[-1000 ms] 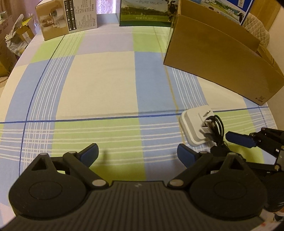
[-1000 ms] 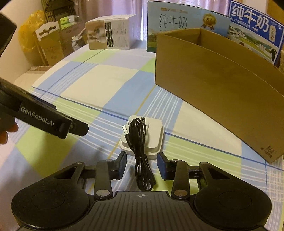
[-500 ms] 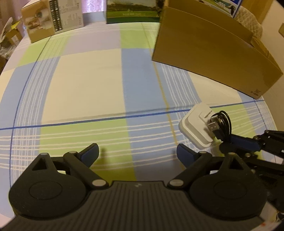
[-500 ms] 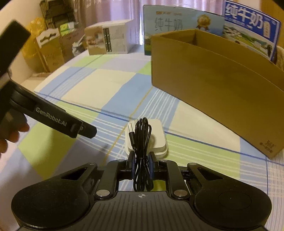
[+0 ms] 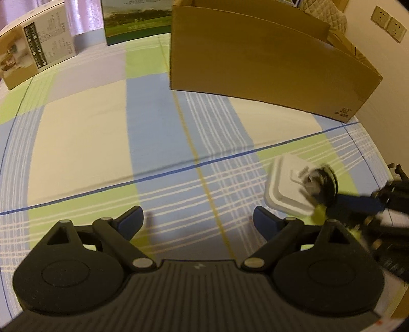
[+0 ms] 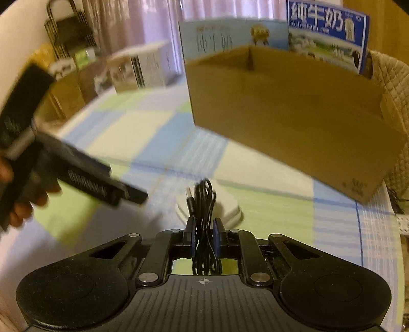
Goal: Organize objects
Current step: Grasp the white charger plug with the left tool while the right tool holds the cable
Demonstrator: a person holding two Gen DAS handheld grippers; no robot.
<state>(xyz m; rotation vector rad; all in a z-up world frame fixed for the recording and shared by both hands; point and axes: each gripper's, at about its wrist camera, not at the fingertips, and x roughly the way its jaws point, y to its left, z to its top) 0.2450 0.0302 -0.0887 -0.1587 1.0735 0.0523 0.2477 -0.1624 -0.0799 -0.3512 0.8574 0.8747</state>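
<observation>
A coiled black USB cable (image 6: 203, 204) is pinched between the blue pads of my right gripper (image 6: 204, 231), which is shut on it. The cable bundle (image 5: 320, 185) hangs just above a white square box (image 5: 288, 190) that lies on the checked tablecloth (image 5: 102, 143); the same white box (image 6: 225, 204) shows behind the cable in the right wrist view. My left gripper (image 5: 198, 217) stands open over bare cloth, left of the white box, nothing between its fingers. The right gripper (image 5: 358, 203) enters from the right edge. A large open cardboard box (image 6: 294, 120) stands beyond.
The cardboard box (image 5: 255, 66) fills the back right of the table. A printed carton (image 5: 35, 53) and a milk carton (image 5: 135, 23) stand at the far edge. A hand (image 6: 23, 201) holds the left gripper (image 6: 97, 184). The table's right edge runs close by.
My right gripper closed on the black cable and lifted it off the white box, which stays on the cloth. My left gripper shifted toward the right across the cloth, still open.
</observation>
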